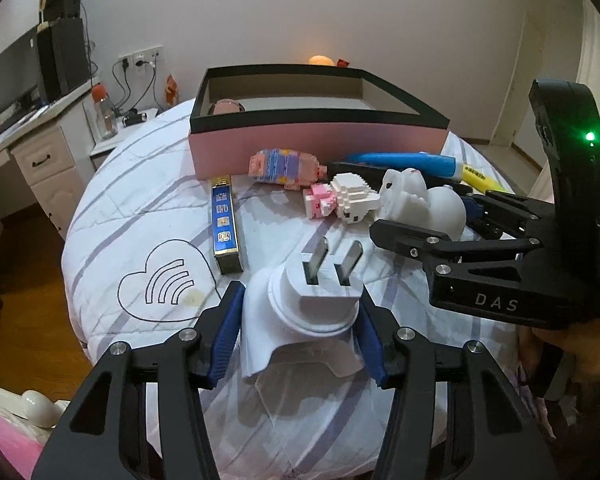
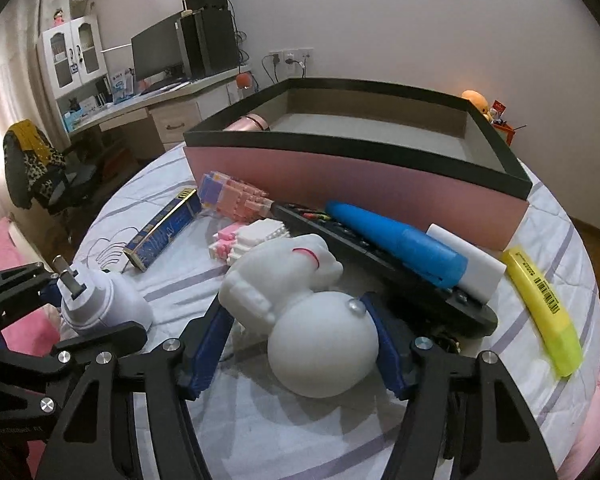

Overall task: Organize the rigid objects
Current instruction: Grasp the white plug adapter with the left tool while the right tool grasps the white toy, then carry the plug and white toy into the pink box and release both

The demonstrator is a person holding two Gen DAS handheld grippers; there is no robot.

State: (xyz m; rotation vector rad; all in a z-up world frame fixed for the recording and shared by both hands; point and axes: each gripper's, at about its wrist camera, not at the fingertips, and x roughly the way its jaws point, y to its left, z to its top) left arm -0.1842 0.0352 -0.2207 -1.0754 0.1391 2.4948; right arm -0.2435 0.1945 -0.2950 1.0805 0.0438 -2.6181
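a round bench (image 1: 112, 240) draped in a white cloth with lilac stripes carries a scatter of small things in front of a large pink cardboard box with a black rim (image 1: 316, 148), which sits at the upper middle of both frames. in the left wrist view, the left tool (image 1: 300, 324) fills the bottom of the frame, its blue-padded fingers (image 1: 228, 328) pinching a white plastic plug adapter with two metal prongs (image 1: 320, 292), the prongs pointing up and away. left of it lies a long blue and gold carton (image 1: 225, 224), and near the box a pink and purple brick-built figure (image 1: 284, 168) and a smaller pink and white brick-built figure (image 1: 340, 200). at the right edge of that frame the right tool (image 1: 424, 220), held in a hand (image 1: 568, 352), straddles a white plastic figurine with a round head (image 1: 420, 200).

in the right wrist view, the right tool (image 2: 300, 344) sits at bottom centre with the figurine's round head (image 2: 324, 344) between its blue pads; the right pad touches it, while whether the left pad does cannot be told. behind the figurine, toward the right, a black remote control (image 2: 400, 276) carries a blue tapered plastic piece (image 2: 396, 244), with a white block (image 2: 472, 264) beside it and a yellow highlighter pen (image 2: 544, 312) at the right edge. a pink cylinder (image 2: 248, 122) rests inside the box at its left corner. the left tool (image 2: 72, 312) and the adapter (image 2: 100, 304) appear at lower left.
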